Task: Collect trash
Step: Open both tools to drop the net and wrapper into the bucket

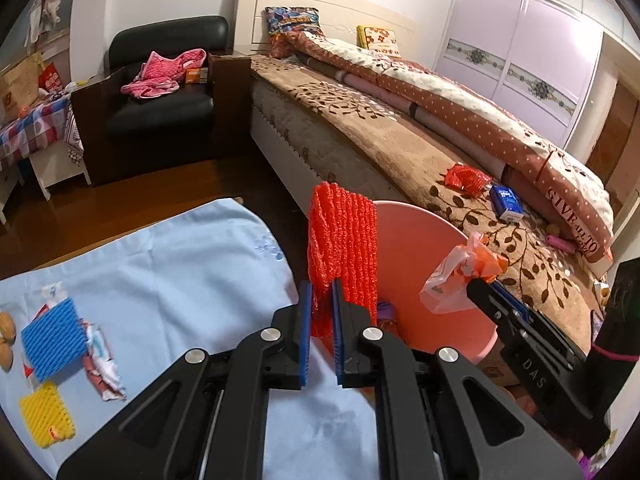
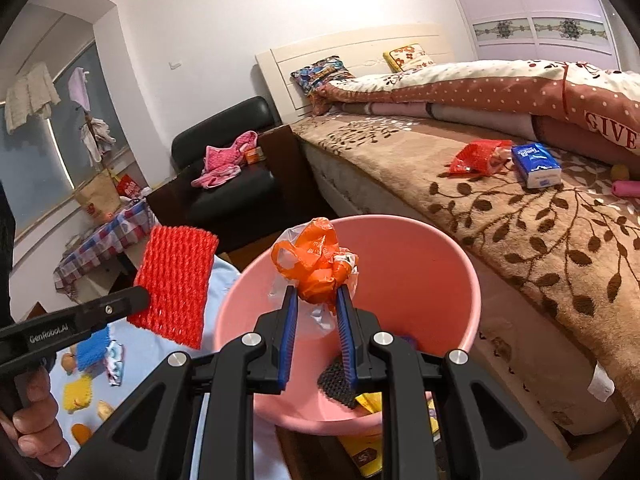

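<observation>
My left gripper (image 1: 321, 294) is shut on a red foam net (image 1: 342, 248) and holds it upright beside the left rim of the pink bucket (image 1: 432, 240). The net also shows in the right wrist view (image 2: 174, 284). My right gripper (image 2: 316, 296) is shut on a crumpled orange and clear plastic bag (image 2: 316, 258) and holds it over the open pink bucket (image 2: 420, 264). The bag also shows in the left wrist view (image 1: 460, 276). A black foam net (image 2: 336, 382) and yellow wrappers lie in the bucket.
A light blue cloth (image 1: 160, 264) on the left carries a blue foam net (image 1: 52, 338), a yellow foam net (image 1: 46, 414) and a crumpled wrapper (image 1: 102, 364). The bed (image 2: 500, 216) on the right holds a red wrapper (image 2: 476, 158) and a blue tissue pack (image 2: 536, 164).
</observation>
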`<state>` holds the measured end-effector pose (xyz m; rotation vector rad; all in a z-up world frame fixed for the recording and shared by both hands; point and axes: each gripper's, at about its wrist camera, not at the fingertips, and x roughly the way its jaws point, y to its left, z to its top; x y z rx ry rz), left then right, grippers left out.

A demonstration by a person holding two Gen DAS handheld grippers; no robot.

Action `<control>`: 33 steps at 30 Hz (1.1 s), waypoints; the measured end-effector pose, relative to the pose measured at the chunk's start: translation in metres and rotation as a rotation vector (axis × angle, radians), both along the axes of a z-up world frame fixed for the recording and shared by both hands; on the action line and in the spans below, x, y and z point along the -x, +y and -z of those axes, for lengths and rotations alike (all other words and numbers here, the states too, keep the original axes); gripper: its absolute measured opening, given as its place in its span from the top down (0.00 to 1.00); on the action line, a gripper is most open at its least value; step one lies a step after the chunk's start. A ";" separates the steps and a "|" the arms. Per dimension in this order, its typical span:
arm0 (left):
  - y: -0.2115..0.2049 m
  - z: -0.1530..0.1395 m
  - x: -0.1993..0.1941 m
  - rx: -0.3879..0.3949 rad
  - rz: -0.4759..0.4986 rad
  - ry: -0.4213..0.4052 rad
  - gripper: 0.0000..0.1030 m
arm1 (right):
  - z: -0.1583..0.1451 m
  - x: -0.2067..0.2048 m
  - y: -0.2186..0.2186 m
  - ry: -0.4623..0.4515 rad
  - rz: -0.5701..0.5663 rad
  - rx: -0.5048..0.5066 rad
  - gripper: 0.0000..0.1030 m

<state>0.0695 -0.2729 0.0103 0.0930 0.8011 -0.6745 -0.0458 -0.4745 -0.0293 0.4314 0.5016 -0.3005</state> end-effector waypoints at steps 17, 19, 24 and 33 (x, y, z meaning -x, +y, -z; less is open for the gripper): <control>-0.047 0.024 -0.014 -0.069 0.017 0.006 0.91 | 0.018 -0.001 -0.012 0.033 0.031 -0.002 0.81; -0.049 0.026 -0.014 -0.075 0.020 0.008 0.91 | 0.019 -0.001 -0.011 0.035 0.031 0.000 0.81; -0.051 0.032 -0.016 -0.082 0.022 0.023 0.91 | 0.020 -0.003 -0.011 0.041 0.028 -0.001 0.81; -0.052 0.034 -0.015 -0.077 0.031 0.028 0.91 | 0.022 -0.003 -0.010 0.048 0.025 0.001 0.80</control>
